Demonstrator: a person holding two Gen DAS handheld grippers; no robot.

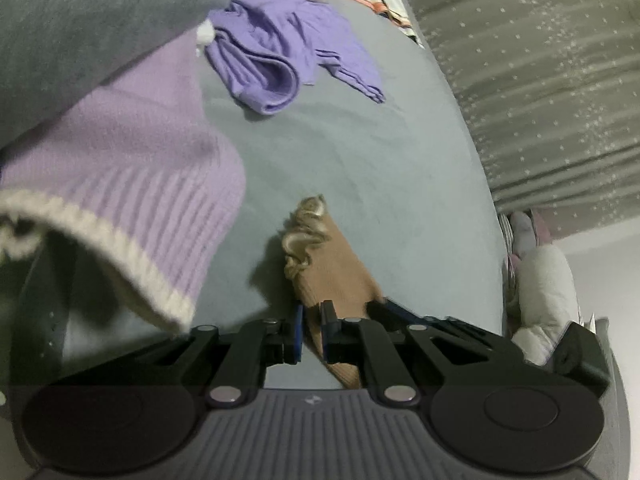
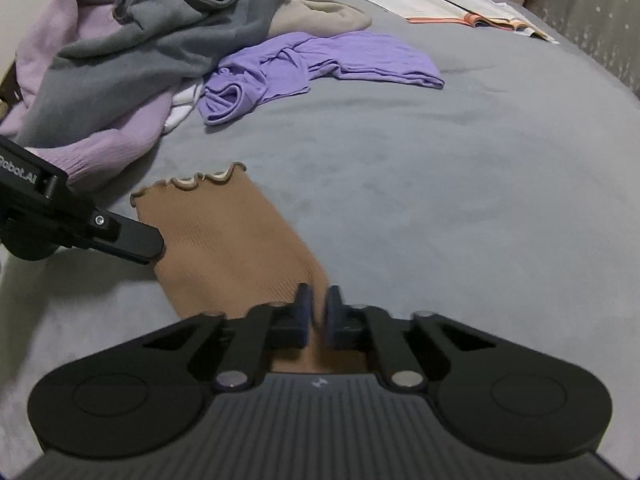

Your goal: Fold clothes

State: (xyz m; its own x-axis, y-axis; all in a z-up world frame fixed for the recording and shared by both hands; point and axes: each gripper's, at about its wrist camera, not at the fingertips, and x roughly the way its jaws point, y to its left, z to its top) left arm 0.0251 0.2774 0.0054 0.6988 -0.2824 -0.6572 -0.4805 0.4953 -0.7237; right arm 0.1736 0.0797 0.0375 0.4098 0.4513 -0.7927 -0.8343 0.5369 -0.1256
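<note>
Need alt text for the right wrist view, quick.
The right tool pinches the near edge of a brown ribbed garment on the grey bed; the left tool grips its left side. Purple and grey clothes are piled behind.

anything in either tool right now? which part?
Both hold the brown garment: left tool and right tool each pinch its near edge, opposite the ruffled hem.

White lettering "Robot.AI", its start cut off, stands on the left gripper [image 2: 156,246] body, right wrist view.
</note>
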